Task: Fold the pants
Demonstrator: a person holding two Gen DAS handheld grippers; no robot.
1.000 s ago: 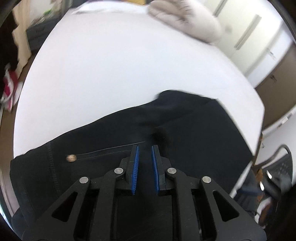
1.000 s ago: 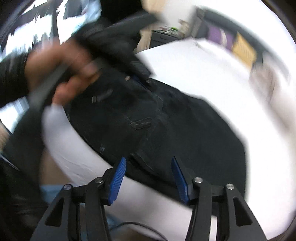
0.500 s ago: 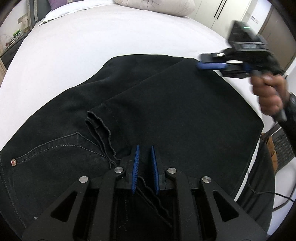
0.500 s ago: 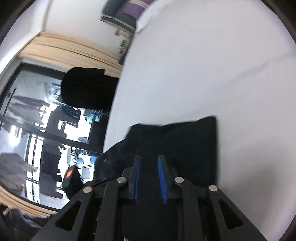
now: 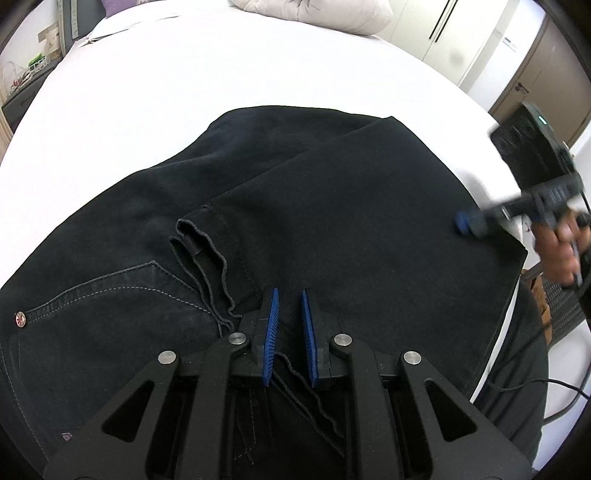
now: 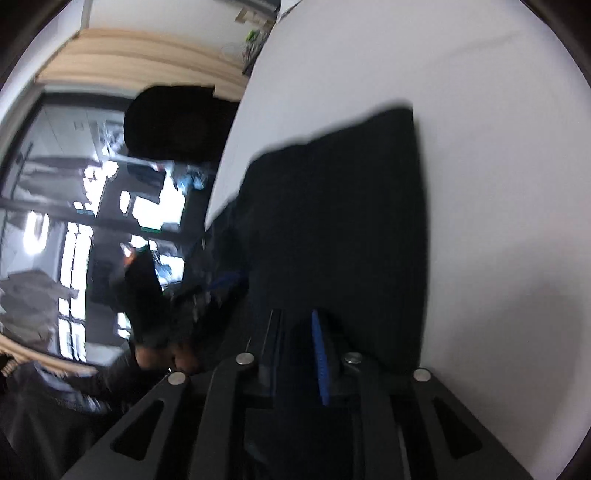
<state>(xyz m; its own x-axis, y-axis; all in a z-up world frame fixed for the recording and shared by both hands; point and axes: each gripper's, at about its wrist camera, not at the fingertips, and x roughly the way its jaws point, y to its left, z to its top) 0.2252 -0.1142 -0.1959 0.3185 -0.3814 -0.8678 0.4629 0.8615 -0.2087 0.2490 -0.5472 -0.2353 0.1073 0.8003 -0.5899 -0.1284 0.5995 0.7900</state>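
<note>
Black jeans lie on the white bed, with one leg folded back over the seat and pocket. My left gripper is shut on the frayed leg hem, which runs between its blue pads. At the right, my right gripper reaches the folded edge of the jeans, held by a hand. In the right wrist view its jaws are closing, with the dark jeans filling the gap between them. The left gripper shows there as a blue blur.
A beige pillow lies at the head of the bed, with white wardrobe doors behind it. The bed's edge runs close along the right of the jeans. A bright window and dark furniture stand beyond the bed's far side.
The left gripper sank with the hem onto the jeans, laying the leg over the seat. The right gripper swung across to the folded edge at the right and its jaws narrowed.
</note>
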